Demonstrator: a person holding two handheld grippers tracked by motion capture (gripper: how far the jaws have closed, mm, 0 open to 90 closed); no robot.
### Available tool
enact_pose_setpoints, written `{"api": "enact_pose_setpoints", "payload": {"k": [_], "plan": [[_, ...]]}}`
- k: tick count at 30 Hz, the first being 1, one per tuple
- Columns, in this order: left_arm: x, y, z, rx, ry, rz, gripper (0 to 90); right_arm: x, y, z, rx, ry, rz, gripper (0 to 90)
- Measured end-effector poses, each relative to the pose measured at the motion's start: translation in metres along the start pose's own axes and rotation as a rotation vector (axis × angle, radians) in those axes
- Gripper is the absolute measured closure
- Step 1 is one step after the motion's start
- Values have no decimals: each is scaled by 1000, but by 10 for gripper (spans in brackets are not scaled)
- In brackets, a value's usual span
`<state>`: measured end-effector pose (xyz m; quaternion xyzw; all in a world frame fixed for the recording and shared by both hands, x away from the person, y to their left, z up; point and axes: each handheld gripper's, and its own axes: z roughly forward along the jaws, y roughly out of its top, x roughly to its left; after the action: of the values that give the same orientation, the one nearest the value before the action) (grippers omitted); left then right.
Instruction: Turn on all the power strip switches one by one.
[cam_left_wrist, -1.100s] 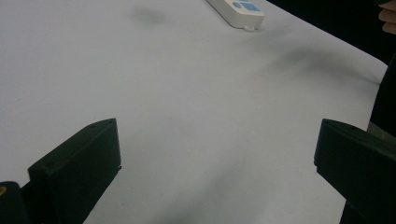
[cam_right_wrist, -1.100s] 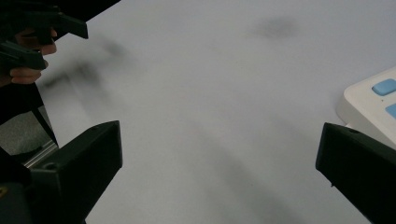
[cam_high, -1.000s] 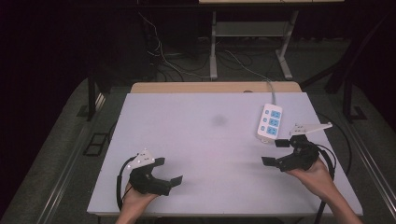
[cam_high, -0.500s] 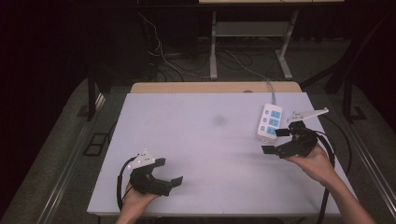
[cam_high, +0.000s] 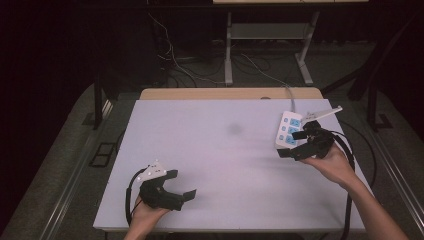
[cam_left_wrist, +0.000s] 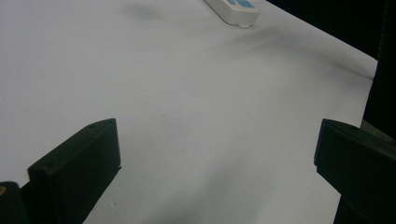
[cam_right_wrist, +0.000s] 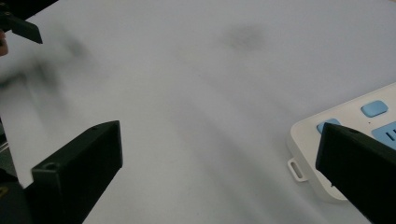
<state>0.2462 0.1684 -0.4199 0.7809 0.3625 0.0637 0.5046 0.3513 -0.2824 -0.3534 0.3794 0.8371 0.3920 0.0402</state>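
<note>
Reaching toward the white power strip (cam_high: 288, 131) with the right claw (cam_high: 295, 145), jaws spread wide and gripping nothing. Sitting at the bench's (cam_high: 210, 150) far right, near the right edge, with its long axis running roughly away from the person and its grey cord leading off over the back edge. Lying just ahead and a shade to the left of the right claw in the high view, the near end of the strip about level with the jaw tips, seemingly touching or just beside them. Showing in the right gripper view as a white corner with blue buttons (cam_right_wrist: 373, 108), partly behind the right-hand jaw, so off to one side of the gap and not between the jaws. Judging from that, needing a small sideways shift before any closing across the strip's narrow width.

Resting low at the bench's near left corner, the left claw (cam_high: 182, 186), also open and empty, well apart from the strip, which appears far off at the top of its view (cam_left_wrist: 233, 10). Clearly the farther of the two.

Plain pale bench top, matte, with one faint dark smudge (cam_high: 234, 129) near the middle. Beyond it, a dim room with loose cables (cam_high: 170, 55) on the floor and a metal frame's legs (cam_high: 228, 50).
</note>
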Motion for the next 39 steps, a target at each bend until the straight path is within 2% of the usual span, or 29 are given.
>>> {"api": "enact_pose_setpoints", "payload": {"k": [13, 21, 24, 26, 28, 32, 34, 39], "plan": [[0, 0, 0, 2, 0, 0, 0, -26, 10, 9, 24, -36, 23, 6], [0, 0, 0, 0, 2, -2, 0, -35, 18, 10, 22, -53, 26, 7], [0, 0, 1, 1, 1, 0, 0, -40, 19, 9, 15, -48, 25, 149], [-1, 0, 1, 3, 2, 1, 0, -42, 20, 10, 28, -77, 9, 234], [-1, 0, 1, 3, 1, 1, 0, -45, 19, 11, 38, -56, 7, 330], [0, 0, 0, 0, 4, 1, 0, -50, 18, 15, 51, -49, 21, 439], [0, 0, 0, -2, 4, 1, 0, -53, 19, 16, 44, -62, 24, 489], [0, 0, -1, -15, 9, -1, 0, -63, 18, 19, 24, -51, 72, 628]]}}
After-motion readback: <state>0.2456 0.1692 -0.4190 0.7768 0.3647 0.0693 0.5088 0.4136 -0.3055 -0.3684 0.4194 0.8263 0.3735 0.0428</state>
